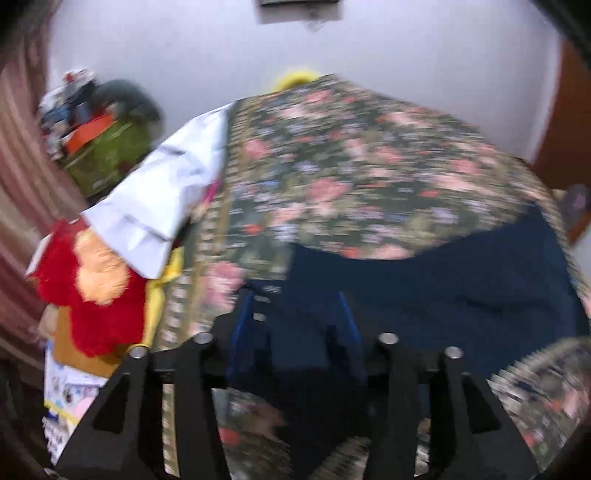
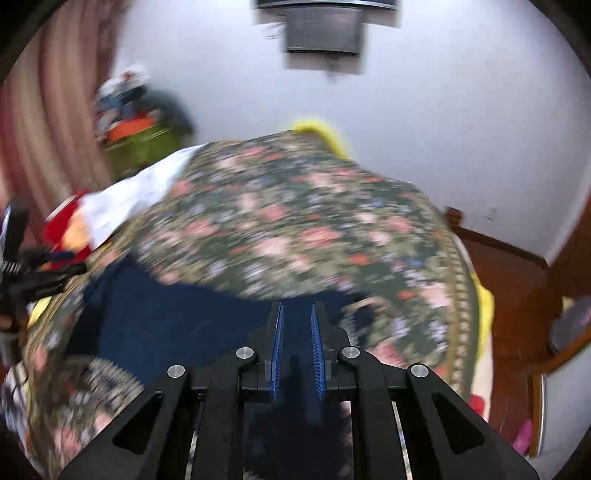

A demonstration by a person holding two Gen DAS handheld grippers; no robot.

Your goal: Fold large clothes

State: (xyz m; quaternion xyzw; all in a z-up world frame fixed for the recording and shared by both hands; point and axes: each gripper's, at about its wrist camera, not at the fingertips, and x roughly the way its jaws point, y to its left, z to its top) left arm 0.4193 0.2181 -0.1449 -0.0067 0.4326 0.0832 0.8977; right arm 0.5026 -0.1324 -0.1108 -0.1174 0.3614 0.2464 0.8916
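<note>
Your left gripper (image 1: 299, 306) stands apart over the navy cloth (image 1: 424, 291); your right gripper (image 2: 297, 314) pinches it. White shirt (image 1: 162, 192) and red toy (image 1: 92, 295) lie left.

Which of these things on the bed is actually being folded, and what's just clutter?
In the job: navy garment, left claw, right claw.

Lying about: white cloth, red plush toy, floral bedspread, green bag.

Home bedroom, floral bedspread (image 2: 295, 221), plush toy (image 1: 88, 295), curtain (image 2: 55, 110), wall-mounted television (image 2: 323, 29)
</note>
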